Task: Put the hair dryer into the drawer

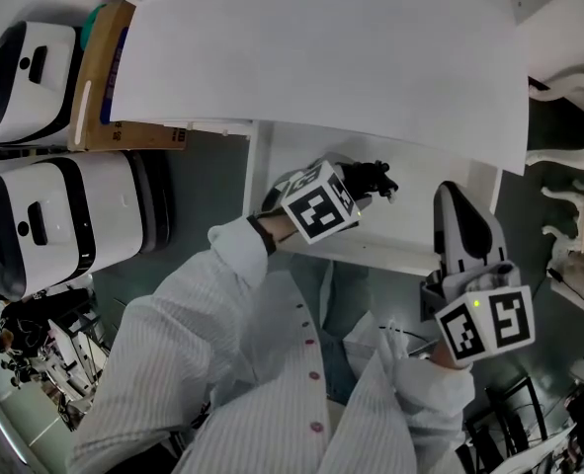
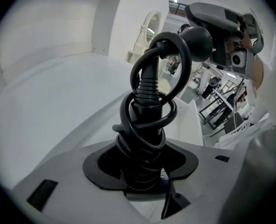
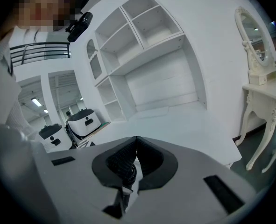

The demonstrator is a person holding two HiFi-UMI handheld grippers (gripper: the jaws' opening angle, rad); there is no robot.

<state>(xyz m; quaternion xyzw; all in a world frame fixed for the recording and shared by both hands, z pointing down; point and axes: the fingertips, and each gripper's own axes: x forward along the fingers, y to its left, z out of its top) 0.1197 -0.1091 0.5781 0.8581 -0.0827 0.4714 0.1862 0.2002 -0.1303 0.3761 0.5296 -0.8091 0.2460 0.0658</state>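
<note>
White desk [image 1: 321, 57] with its white drawer [image 1: 410, 240] pulled open below the front edge, on a grey floor [image 1: 212, 181]. Left of the desk: a cardboard box [image 1: 104, 77] just beside it, then one white machine [image 1: 64, 215] and another [image 1: 25, 62]. Right of the desk: an ornate white table [image 1: 568, 97].

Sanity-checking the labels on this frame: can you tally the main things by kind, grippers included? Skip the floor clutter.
left gripper and right gripper: 2
hair dryer, in the left jaws: 1
drawer, open: 1
white machines: 2
cardboard box: 1
ornate white table: 1
Total: 8
</note>
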